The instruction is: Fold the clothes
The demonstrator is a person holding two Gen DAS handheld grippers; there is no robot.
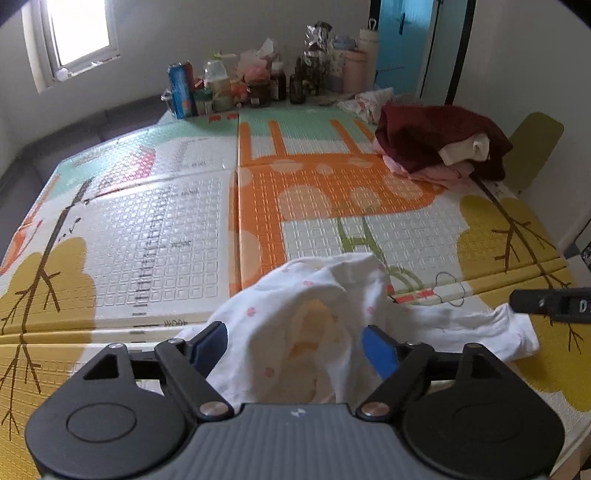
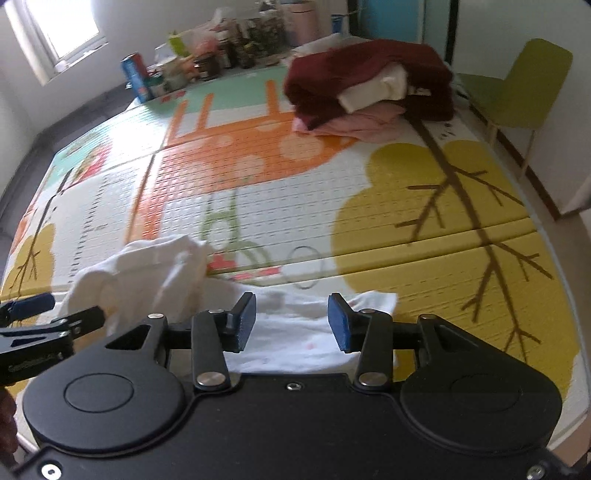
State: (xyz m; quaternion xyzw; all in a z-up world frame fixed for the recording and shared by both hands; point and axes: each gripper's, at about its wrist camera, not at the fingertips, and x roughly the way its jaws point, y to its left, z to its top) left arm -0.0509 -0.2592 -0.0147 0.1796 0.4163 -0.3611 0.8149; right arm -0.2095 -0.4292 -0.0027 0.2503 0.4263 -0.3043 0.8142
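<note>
Patterned mat [image 1: 155, 229] carries a white garment [image 1: 295, 317]; left hand-held gripper [image 1: 295, 343] straddles its bunched folds, grip uncertain, right hand-held gripper [image 2: 291, 321] gapes above its flat end.

Pale plain walls [image 1: 207, 33] enclose the room, with a bright daylit white-framed window [image 1: 75, 35] at ten o'clock, a turquoise-blue door [image 1: 400, 40] at one o'clock, an olive-green moulded chair [image 2: 524, 92] with pale wooden legs at two o'clock, and dark grey flooring [image 1: 48, 147] at nine o'clock.
</note>
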